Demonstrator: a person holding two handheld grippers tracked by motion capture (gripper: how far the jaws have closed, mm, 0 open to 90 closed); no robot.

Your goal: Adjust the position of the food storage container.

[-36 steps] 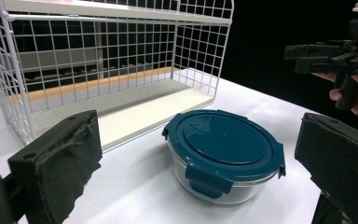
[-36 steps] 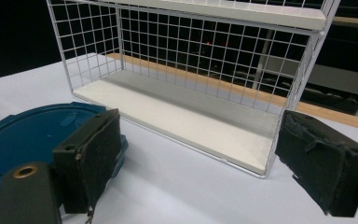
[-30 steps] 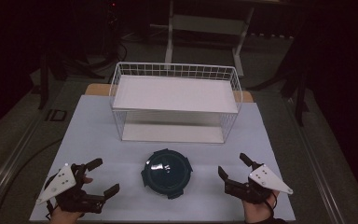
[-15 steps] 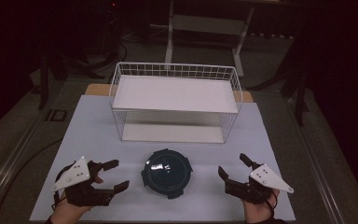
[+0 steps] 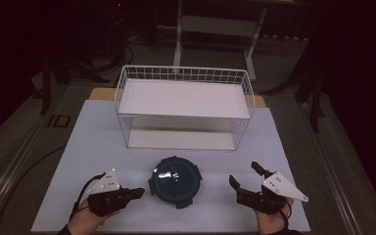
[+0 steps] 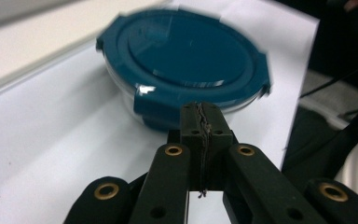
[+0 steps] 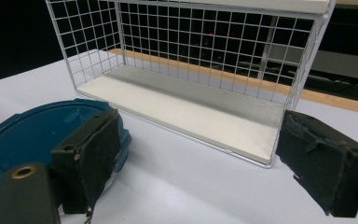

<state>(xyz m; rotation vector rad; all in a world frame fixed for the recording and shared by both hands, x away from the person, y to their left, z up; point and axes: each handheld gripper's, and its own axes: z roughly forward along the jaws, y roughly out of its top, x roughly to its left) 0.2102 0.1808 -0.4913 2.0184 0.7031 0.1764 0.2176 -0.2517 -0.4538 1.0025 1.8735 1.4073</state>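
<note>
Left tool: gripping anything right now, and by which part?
Nothing held. The left tool has just closed on air, pads pressed together just short of the blue-lidded container. The right tool is open, also holding nothing.

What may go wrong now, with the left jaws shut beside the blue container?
1. The left gripper, whose jaws have just been closing on nothing, points at the container; it may push the container instead of gripping it.
2. A push could slide it toward the open right gripper.
3. The wire shelf stands close behind.
</note>
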